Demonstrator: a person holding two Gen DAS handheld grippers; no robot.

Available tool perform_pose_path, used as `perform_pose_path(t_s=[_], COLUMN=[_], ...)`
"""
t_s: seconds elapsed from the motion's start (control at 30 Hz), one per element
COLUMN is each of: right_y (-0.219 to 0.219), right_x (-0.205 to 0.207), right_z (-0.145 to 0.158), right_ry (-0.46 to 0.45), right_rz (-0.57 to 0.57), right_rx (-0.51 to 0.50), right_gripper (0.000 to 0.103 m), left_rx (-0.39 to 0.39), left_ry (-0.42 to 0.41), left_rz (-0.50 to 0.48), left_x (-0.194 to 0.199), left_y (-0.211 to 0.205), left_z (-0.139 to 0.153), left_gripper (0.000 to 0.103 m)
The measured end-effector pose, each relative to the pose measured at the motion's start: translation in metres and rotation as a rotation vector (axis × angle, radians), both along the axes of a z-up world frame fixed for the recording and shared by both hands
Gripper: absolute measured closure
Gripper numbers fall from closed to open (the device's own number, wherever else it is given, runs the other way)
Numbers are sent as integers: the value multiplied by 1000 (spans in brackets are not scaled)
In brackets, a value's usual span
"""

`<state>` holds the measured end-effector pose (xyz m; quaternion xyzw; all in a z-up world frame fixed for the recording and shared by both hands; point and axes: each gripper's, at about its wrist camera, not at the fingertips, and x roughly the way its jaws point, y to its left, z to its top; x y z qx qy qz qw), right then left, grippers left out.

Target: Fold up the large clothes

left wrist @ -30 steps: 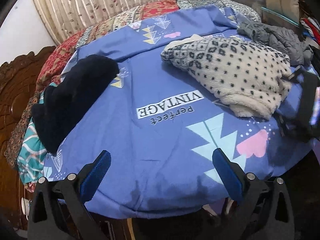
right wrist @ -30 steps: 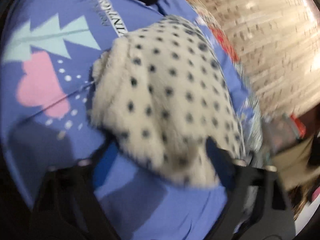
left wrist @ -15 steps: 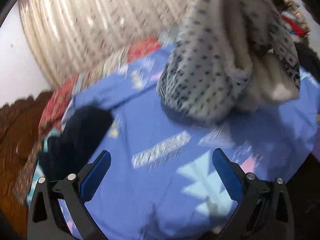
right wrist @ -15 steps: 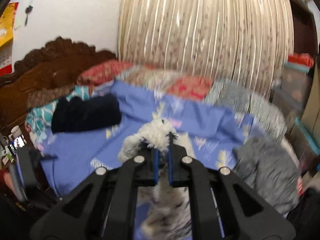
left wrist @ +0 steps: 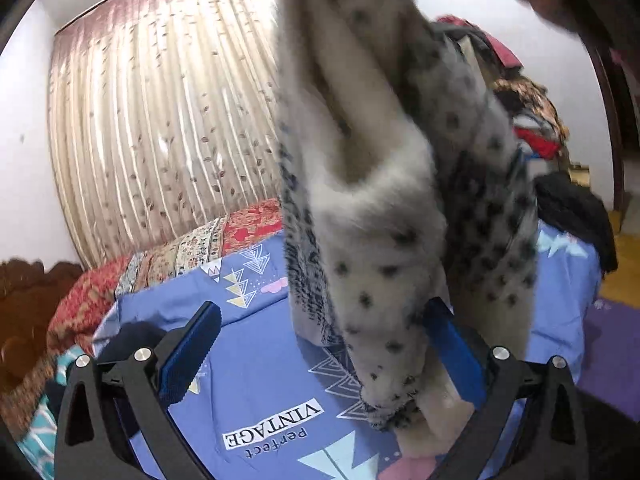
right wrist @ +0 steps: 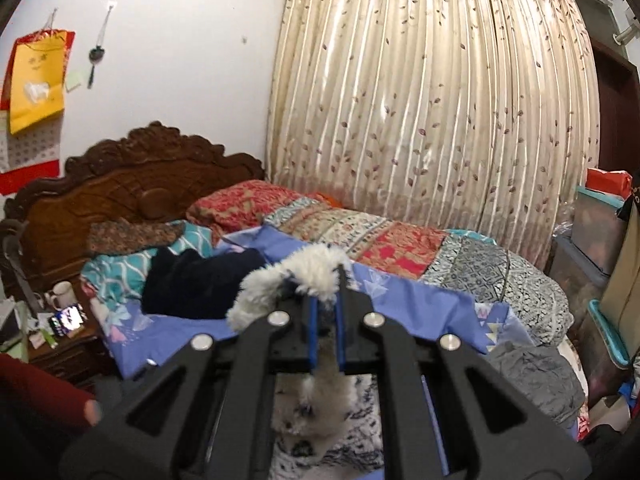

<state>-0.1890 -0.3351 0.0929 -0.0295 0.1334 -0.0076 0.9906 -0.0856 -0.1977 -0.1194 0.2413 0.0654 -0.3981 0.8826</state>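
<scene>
Fleecy spotted garment [left wrist: 384, 200] hangs over blue sheet [left wrist: 256, 360], pinched by right gripper [right wrist: 324, 316]; left gripper [left wrist: 320, 356] fingers spread wide.

Fluffy spotted fleece garment [left wrist: 384, 216]; smooth matt cotton sheet [left wrist: 260, 364]; glossy satin curtain [right wrist: 432, 104]; carved polished wood headboard [right wrist: 132, 184].

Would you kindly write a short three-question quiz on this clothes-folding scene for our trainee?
1. True or false: the right tool is shut on the spotted fleece garment.
2. Which word is printed largest on the blue bedsheet: A) VINTAGE B) MODERN C) CLASSIC
3. Fill in: the left tool is ____, with the garment's hanging end between its pads.

Key: 1 true; 2 A; 3 open.
</scene>
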Motion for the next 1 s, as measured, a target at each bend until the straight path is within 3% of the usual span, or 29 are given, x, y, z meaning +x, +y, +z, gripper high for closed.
perform_pose_path(t_s=[0.17, 0.23, 0.3, 0.4, 0.43, 0.47, 0.6, 0.77, 0.9, 1.0], right_y=[-1, -3, -5, -10, -11, -13, -14, -22, -24, -27], right_x=[-12, -15, -23, -34, -38, -41, -56, -82, -101, -105], right_z=[11, 13, 16, 21, 22, 23, 32, 54, 72, 77], right_ry=[-26, -38, -58, -82, -89, -97, -146, -232, -303, -326], right_rz=[6, 4, 0, -5, -4, -4, -9, -19, -18, -15], right_rx=[15, 19, 28, 37, 41, 41, 39, 58, 62, 77], right_gripper=[96, 96, 96, 96, 96, 96, 96, 96, 96, 96], left_rx=[-4, 12, 6, 1, -4, -18, -147, -343, -417, -439], left_ry=[-120, -108, -74, 10, 32, 48, 3, -88, -190, -236], left_rz=[-53, -28, 7, 88, 116, 139, 202, 238, 233, 221], left_x=[-33, -29, -13, 23, 33, 41, 51, 49, 30, 22], left_y=[-10, -19, -22, -17, -13, -8, 31, 86, 112, 116], left_z=[-3, -5, -3, 5, 11, 17, 64, 160, 223, 247], left_gripper=[-10, -10, -2, 37, 62, 70, 72, 72, 72, 72])
